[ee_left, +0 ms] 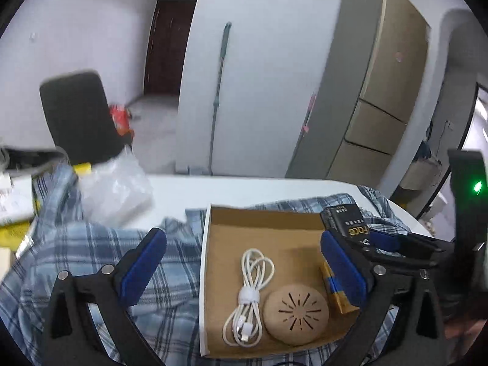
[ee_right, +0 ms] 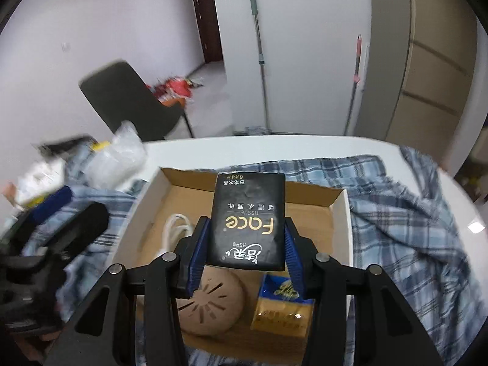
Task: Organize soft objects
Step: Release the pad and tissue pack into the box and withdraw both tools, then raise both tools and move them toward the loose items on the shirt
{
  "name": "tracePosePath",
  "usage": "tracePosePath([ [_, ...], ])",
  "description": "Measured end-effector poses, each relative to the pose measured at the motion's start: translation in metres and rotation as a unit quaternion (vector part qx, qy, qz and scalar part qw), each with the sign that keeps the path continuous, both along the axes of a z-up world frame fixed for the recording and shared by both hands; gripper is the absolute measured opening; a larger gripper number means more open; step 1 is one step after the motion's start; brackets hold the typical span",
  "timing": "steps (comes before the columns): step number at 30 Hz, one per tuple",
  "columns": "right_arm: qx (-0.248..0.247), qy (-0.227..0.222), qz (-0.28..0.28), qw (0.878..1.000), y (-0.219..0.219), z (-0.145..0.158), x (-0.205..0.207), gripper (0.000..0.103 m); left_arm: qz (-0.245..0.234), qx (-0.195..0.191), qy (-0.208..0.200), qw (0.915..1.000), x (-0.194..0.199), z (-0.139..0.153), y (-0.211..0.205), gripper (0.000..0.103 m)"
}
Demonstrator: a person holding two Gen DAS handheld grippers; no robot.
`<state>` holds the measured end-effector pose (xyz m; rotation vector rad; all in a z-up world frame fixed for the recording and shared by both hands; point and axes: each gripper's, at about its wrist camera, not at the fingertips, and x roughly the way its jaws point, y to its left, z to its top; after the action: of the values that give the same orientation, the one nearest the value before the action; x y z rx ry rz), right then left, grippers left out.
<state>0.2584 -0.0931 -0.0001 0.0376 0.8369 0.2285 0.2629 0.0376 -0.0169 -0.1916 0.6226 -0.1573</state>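
Observation:
My right gripper (ee_right: 246,238) is shut on a black "Face" tissue pack (ee_right: 247,216) and holds it above the open cardboard box (ee_right: 341,213). The pack also shows in the left wrist view (ee_left: 347,221), at the box's right rim (ee_left: 205,244). In the box lie a coiled white cable (ee_left: 248,296), a round tan perforated disc (ee_left: 296,312) and a yellow-blue packet (ee_right: 282,311). My left gripper (ee_left: 241,262) is open over the box's left side, holding nothing. A blue plaid shirt (ee_right: 405,228) lies spread under and around the box.
A clear plastic bag (ee_left: 116,189) and yellow and white items (ee_left: 12,210) sit at the table's left. A black chair (ee_left: 79,113) stands behind the white table (ee_right: 305,146). Mops lean on the wall; a cabinet (ee_left: 375,91) stands at right.

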Motion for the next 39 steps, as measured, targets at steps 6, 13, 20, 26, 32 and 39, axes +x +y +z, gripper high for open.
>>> tracePosePath([
  [6, 0.005, 0.032, 0.009, 0.999, 0.019, -0.024, 0.017, 0.045, 0.024, -0.002, -0.011, 0.9997, -0.001, 0.001, 0.015, 0.103],
  [13, 0.014, 0.04, 0.019, 0.999, 0.03, -0.04, 0.03, 0.062, 0.035, -0.007, 0.005, 0.9994, 0.007, -0.006, 0.025, 0.102],
  [20, 0.027, 0.044, 0.007, 0.999, 0.022, -0.036, 0.027, 0.074, 0.036, -0.003, -0.009, 0.9993, 0.001, 0.004, 0.025, 0.102],
  [26, 0.013, 0.006, 0.005, 1.0, 0.005, -0.001, 0.001, 0.074, 0.015, 0.007, -0.022, 0.9996, -0.019, 0.029, 0.016, 0.102],
  [32, 0.03, -0.042, 0.005, 0.999, -0.012, 0.042, -0.034, 0.074, 0.016, 0.01, -0.061, 0.998, -0.063, 0.068, 0.015, 0.102],
  [39, 0.029, -0.098, 0.019, 0.995, -0.018, 0.083, -0.088, 0.074, 0.015, 0.029, -0.123, 0.9919, -0.129, 0.113, 0.009, 0.102],
])
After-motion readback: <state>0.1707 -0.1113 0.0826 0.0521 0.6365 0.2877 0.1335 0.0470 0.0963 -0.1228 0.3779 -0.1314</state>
